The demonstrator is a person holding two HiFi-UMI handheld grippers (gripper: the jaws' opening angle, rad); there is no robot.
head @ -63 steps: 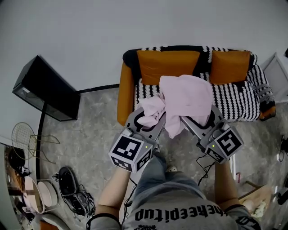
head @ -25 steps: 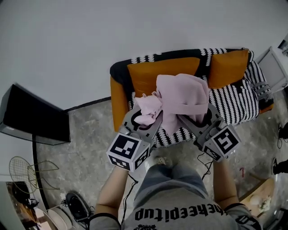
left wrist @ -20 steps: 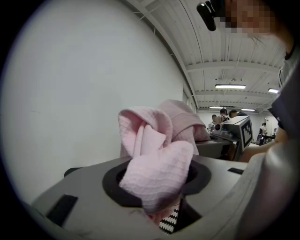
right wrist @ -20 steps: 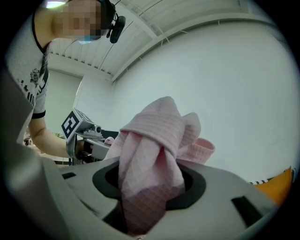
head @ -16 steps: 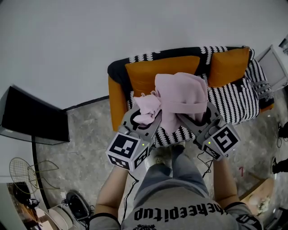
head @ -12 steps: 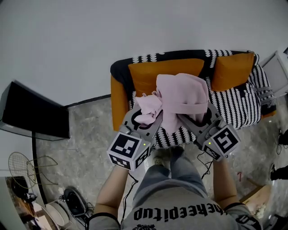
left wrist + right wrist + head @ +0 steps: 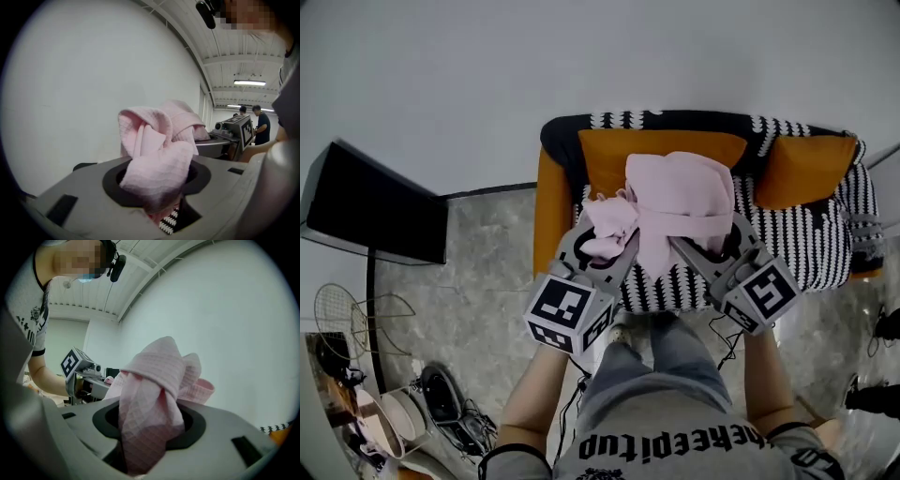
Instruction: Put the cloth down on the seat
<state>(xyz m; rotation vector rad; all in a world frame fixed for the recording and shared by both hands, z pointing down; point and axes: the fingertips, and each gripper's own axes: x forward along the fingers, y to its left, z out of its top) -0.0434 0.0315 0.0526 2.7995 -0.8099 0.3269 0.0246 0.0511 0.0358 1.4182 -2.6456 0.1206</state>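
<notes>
A pale pink cloth (image 7: 675, 202) hangs bunched between my two grippers above the seat of an orange sofa (image 7: 553, 216) covered with a black-and-white striped throw (image 7: 806, 248). My left gripper (image 7: 605, 246) is shut on one bunched corner of the pink cloth (image 7: 157, 159), which bulges out over its jaws. At the other side my right gripper (image 7: 712, 242) is shut on another fold of the cloth (image 7: 150, 399). The cloth hides both sets of fingertips. Both grippers are held over the sofa's front edge.
Two orange cushions (image 7: 661, 150) (image 7: 806, 169) lean on the sofa back against the white wall. A black box (image 7: 375, 216) stands at the left, with a wire rack (image 7: 356, 314) and shoes (image 7: 445, 403) on the floor. Two people (image 7: 257, 123) stand far off.
The sofa has shifted right and slightly down in the head view as I face it more squarely. Both grippers keep their hold on the cloth.
</notes>
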